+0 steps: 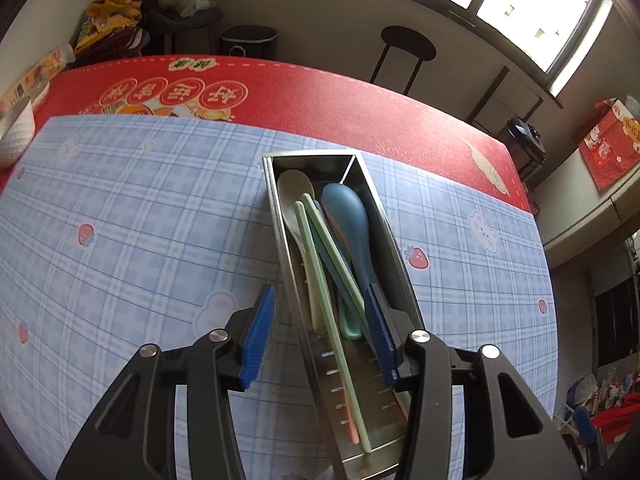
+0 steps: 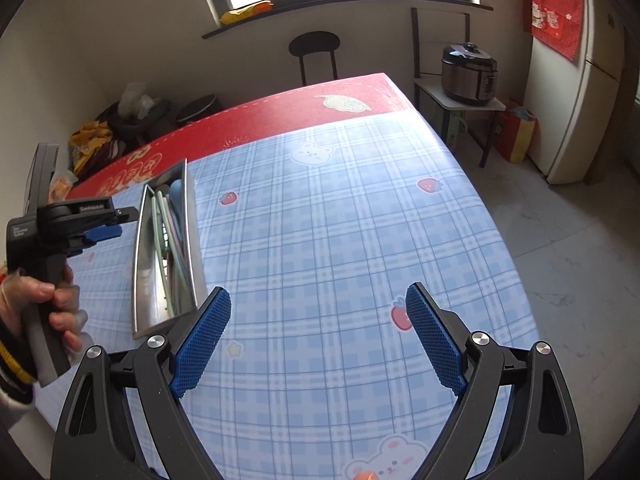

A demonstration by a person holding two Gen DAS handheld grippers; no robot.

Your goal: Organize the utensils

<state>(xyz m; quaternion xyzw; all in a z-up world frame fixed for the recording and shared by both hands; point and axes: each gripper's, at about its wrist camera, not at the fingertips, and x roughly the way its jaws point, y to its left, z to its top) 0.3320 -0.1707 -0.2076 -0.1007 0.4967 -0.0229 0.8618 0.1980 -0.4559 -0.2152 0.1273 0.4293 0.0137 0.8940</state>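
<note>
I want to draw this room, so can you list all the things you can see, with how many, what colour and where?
metal box: one, silver, on the blue cloth
spoons: at least two, one blue, one cream, inside the box
chopsticks: several, green, pink and dark blue, inside the box
checked cloth: one, blue, covering the near part of the table
table mat: one, red, at the far edge
bowl: one, white, far left on the table
stool: one, black, under the window
cooker: one, dark, on a small stand
fridge: one, cream, far right
hand: one, gripping the left handle
left gripper: jaws open across the box's left wall
right gripper: jaws open, empty
</note>
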